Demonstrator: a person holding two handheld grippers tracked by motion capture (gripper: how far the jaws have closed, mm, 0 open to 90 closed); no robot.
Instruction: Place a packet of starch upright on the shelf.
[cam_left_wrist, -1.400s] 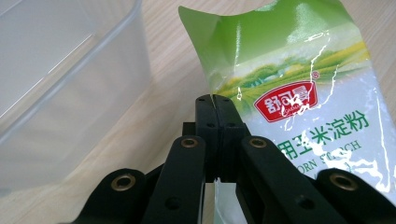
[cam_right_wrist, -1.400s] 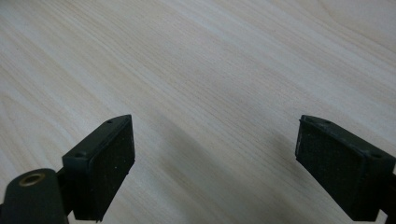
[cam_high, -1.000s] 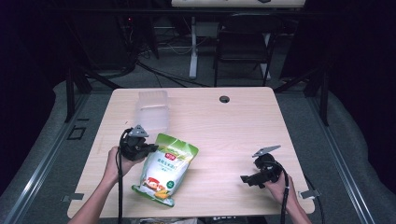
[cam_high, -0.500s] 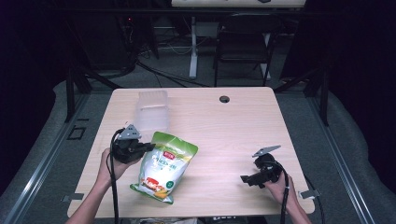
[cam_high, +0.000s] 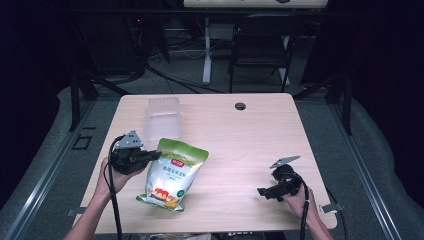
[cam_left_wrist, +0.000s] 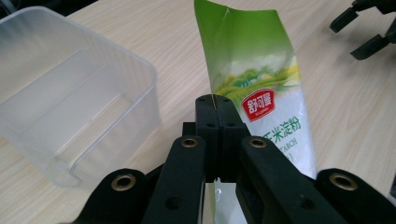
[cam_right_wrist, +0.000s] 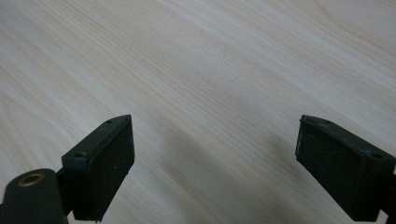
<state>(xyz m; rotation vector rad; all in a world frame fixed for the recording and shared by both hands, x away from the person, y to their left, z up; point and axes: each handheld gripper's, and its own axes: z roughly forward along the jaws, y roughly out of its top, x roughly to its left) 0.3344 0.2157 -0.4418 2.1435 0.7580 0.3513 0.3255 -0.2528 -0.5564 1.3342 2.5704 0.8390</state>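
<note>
A green and white starch bag (cam_high: 172, 175) hangs tilted at the table's front left, its lower end near the wood. My left gripper (cam_high: 152, 155) is shut on the bag's left edge; in the left gripper view the thin edge of the bag (cam_left_wrist: 254, 88) is pinched between the two black jaws of my left gripper (cam_left_wrist: 215, 105). Just behind it stands a clear plastic container (cam_high: 162, 116), seen close as a container (cam_left_wrist: 70, 107) at the left. My right gripper (cam_high: 264, 192) rests low at the front right, and in its own view the right gripper (cam_right_wrist: 215, 158) stands open over bare wood.
The wooden table (cam_high: 250, 135) has a round cable hole (cam_high: 240, 106) near its far edge. Beyond the table stand a dark chair (cam_high: 260, 50) and a white desk leg (cam_high: 206, 55). The other gripper (cam_left_wrist: 369, 28) shows at the top right of the left gripper view.
My left hand has lifted and shifted left with the bag's edge pinched, raising the bag's top off the table. The right hand has kept still.
</note>
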